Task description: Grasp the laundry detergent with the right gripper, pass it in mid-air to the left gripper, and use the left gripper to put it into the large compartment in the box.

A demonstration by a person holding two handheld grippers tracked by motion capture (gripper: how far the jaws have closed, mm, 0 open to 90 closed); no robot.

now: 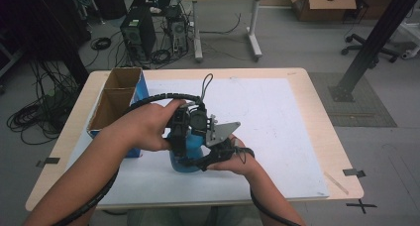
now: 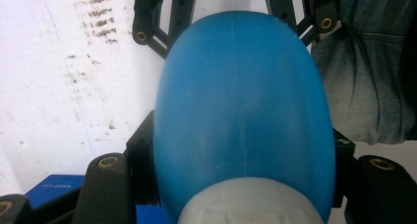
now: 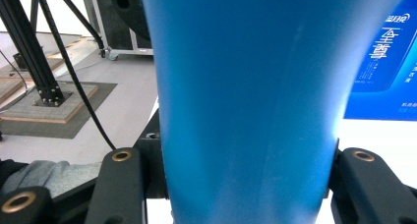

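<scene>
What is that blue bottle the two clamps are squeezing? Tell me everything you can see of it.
The blue bottle looks like smooth, matte plastic with a faint seam down its rounded body. A pale grey ribbed cap or collar sits at one end. It stands on the white mat near the table's front, beside a blue cardboard box. Both grippers are shut on it: the left gripper clamps the rounded part, the right gripper a narrower stretch. No label shows on it.

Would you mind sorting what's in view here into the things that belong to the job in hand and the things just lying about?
In the job:
- blue bottle, upright on the table
- left gripper, shut on its upper part
- right gripper, shut on its body

Lying about:
- open cardboard box on the table's left side
- white mat
- computer towers on the floor beyond
</scene>
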